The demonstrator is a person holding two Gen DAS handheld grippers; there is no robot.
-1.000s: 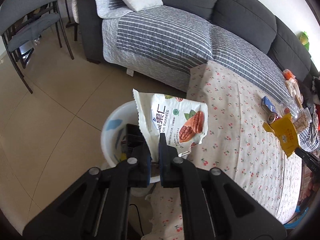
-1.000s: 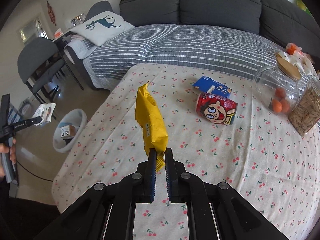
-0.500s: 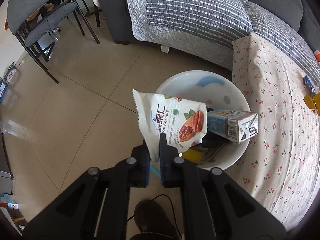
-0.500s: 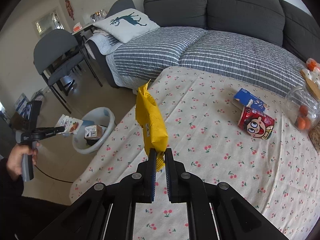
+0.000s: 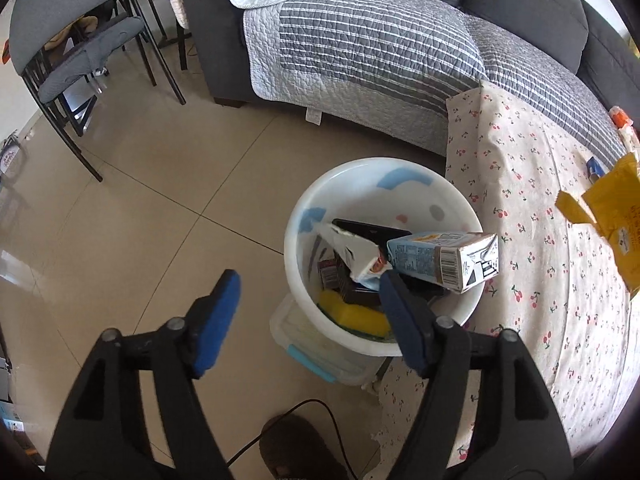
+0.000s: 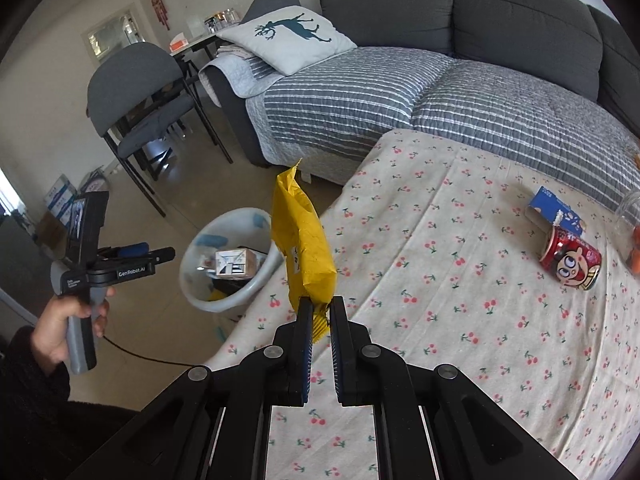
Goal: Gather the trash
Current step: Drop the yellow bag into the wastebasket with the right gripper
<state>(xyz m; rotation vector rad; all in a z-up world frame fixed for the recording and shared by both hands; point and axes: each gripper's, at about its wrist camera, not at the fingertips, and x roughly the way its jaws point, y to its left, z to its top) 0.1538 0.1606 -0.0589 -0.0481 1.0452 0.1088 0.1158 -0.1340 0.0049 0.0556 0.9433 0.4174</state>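
Observation:
My left gripper [image 5: 308, 292] is open and empty above the near rim of a white trash bin [image 5: 296, 220] on the floor. The white nut snack bag [image 5: 352, 250] lies inside the bin beside a light-blue drink carton [image 5: 444, 258] that leans on the rim. My right gripper [image 6: 320, 308] is shut on a yellow snack bag [image 6: 304, 240], held upright above the table's left edge. The bin [image 6: 200, 240] and my left gripper [image 6: 132, 254] also show in the right wrist view. The yellow bag [image 5: 612, 208] shows at the right of the left wrist view.
A table with a cherry-print cloth [image 6: 460, 280] carries a red cartoon can [image 6: 570, 264] and a blue carton [image 6: 554, 210]. A grey sofa with a striped quilt [image 6: 360, 92] stands behind. A grey chair [image 5: 72, 32] stands on the tiled floor. A clear box [image 5: 316, 344] sits under the bin.
My left gripper has opened and the nut snack bag has dropped into the bin. My right gripper has carried the yellow bag toward the table's left edge, nearer the bin.

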